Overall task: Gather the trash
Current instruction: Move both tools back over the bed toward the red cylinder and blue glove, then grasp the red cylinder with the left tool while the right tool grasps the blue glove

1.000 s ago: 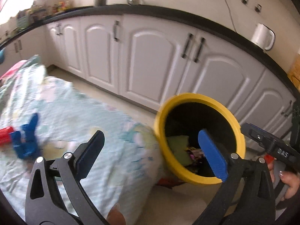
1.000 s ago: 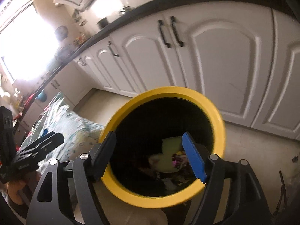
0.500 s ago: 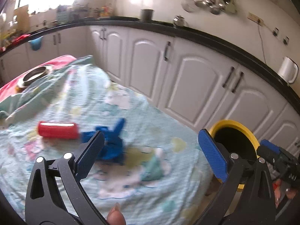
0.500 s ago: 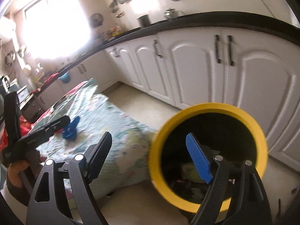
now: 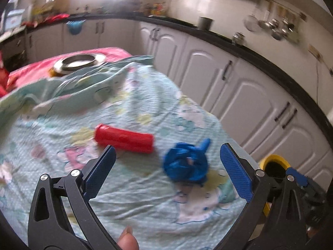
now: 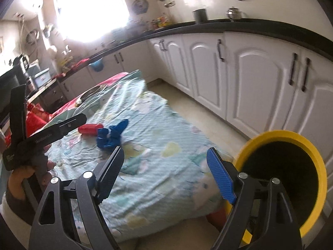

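Compared with one second ago, I note that both views have swung away from the yellow bin (image 6: pixel 291 137): it filled the middle of the right wrist view then and now sits at that view's right edge, while in the left wrist view only a sliver of its rim shows behind the right finger. The light blue patterned sheet (image 5: pixel 145 198) now fills both views. Printed white lettering runs along the black arm of the left gripper as seen from the right wrist, but I cannot read it. The left gripper (image 5: pixel 166 173) has its jaws spread wide with nothing between the pads; the crumpled blue wrapper (image 5: pixel 186 163) lies on the sheet beyond them, untouched, with the red cylinder (image 5: pixel 124 138) just beside it to the left. The right gripper (image 6: pixel 166 170) likewise stands wide apart and empty, over bare sheet. A steel bowl (image 5: pixel 80 61) rests at the far end of the sheet on a pink cloth (image 5: pixel 31 70).
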Motion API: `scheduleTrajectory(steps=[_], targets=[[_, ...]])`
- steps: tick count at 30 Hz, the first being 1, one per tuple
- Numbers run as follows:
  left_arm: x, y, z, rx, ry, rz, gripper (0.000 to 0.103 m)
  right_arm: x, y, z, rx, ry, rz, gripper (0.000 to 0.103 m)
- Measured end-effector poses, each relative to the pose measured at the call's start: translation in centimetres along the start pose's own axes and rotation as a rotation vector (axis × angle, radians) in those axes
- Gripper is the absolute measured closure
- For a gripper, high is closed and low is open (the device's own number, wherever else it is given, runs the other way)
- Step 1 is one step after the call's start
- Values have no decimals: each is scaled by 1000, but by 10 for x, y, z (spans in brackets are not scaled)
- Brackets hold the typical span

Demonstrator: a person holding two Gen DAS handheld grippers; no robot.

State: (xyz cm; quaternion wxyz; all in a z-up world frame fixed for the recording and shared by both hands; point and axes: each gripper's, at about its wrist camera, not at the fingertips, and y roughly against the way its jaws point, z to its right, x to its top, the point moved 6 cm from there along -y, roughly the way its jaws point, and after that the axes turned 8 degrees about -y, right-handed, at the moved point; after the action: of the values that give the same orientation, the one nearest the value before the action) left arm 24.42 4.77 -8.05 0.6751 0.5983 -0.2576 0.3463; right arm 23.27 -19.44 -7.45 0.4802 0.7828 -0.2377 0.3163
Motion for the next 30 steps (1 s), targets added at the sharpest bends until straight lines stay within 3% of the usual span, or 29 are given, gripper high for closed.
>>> scheduleTrajectory(steps=[9,18,24,27,30], targets=[[-5,-11,-57,-42,230,-45,13,0,-58,-50,71,57,-89,26],[-9,-43,-72,-119,401,-118,21,-7,-123,-80,114,64,-220,42],[-8,-63,-77,-84,459,-142,21,-14,-140,-88,140,35,-253,53],[-3,-71,-76,-53,459,-147,21,-17,-141,-94,163,39,-264,64],[0,-77,-78,-4,437,-150,27,-21,-140,-98,169,58,-269,70]])
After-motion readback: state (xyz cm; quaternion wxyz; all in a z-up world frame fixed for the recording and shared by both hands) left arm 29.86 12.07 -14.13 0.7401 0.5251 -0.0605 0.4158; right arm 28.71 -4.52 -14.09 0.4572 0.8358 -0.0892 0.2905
